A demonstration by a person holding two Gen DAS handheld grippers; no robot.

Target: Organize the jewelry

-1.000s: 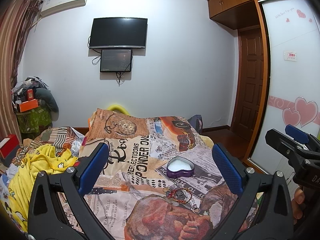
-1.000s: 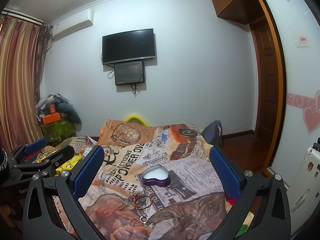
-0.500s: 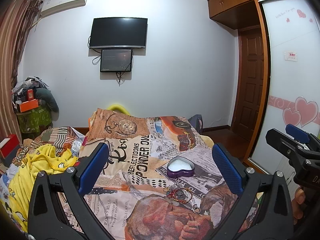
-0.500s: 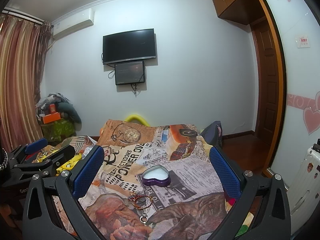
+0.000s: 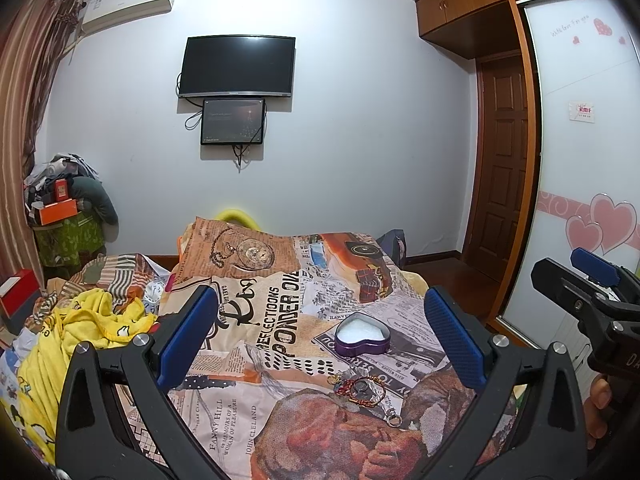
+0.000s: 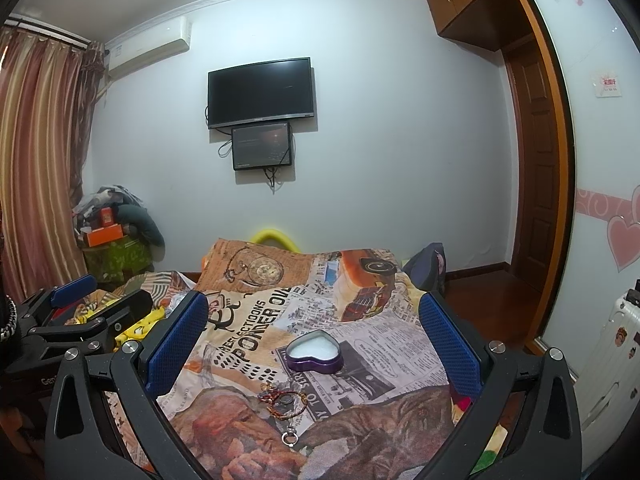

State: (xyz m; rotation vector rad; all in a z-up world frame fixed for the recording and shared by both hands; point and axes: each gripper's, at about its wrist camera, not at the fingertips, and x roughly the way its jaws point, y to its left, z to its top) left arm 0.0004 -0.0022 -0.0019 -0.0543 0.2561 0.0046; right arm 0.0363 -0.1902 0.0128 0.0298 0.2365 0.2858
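Mid-bedspread (image 6: 360, 332), heart-shaped tin (image 6: 315, 357), jewelry tangle (image 6: 285, 402) just beside, apart from edges

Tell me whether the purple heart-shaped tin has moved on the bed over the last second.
No. The purple heart-shaped tin sits at the same spot on the newspaper-print bedspread, just right of its "POWDER OIL" lettering, as before.

tin (image 6: 314, 358): glossy purple metal | bedspread (image 6: 376, 344): matt printed cloth | door (image 5: 502, 196): brown wood

Bed (image 6: 400, 344), newsprint cover: purple heart tin (image 6: 315, 357), bracelets (image 6: 285, 400) just beside.
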